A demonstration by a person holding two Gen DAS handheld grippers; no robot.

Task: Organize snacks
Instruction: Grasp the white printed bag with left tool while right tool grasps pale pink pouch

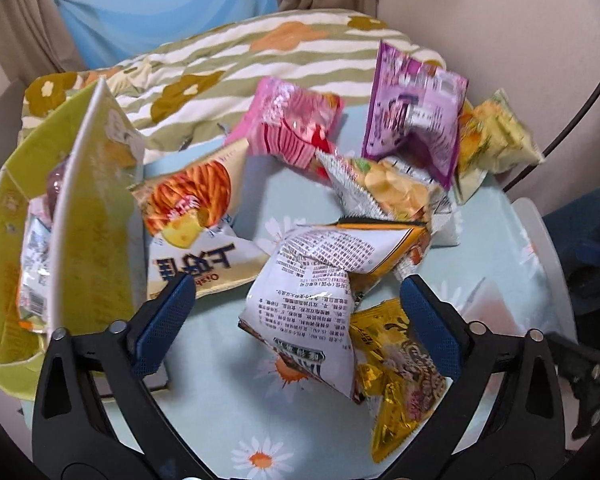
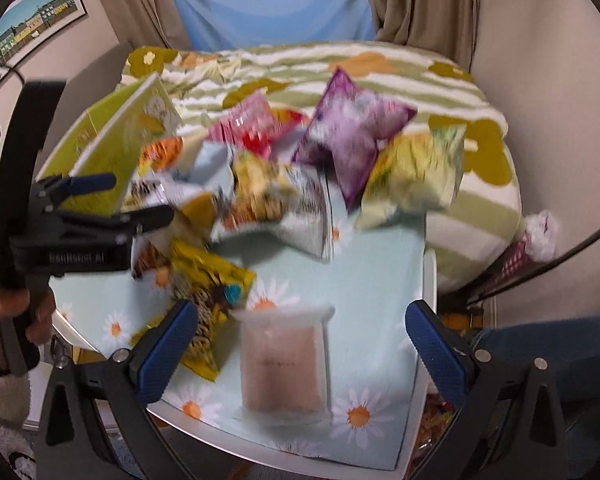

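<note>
Blue-padded fingers [image 1: 168,320] of the left gripper [image 1: 296,300] stand wide apart over a white snack bag [image 1: 308,300] and a gold packet [image 1: 396,364] on the daisy tablecloth [image 1: 228,408]. Other snacks lie heaped beyond, beside the yellow box [image 1: 96,240] at left. Likewise spread, the right gripper [image 2: 300,332] hovers above a pale pink packet [image 2: 284,364] near the table's edge.

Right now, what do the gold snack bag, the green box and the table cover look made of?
Gold snack bag: metallised foil film, glossy; sharp crinkles with bright glints.
Green box: likely printed card or thin board, matte; stiff flat walls, white cut edge.
Table cover: daisy print, smooth and flat; cloth or vinyl, unclear.
</note>
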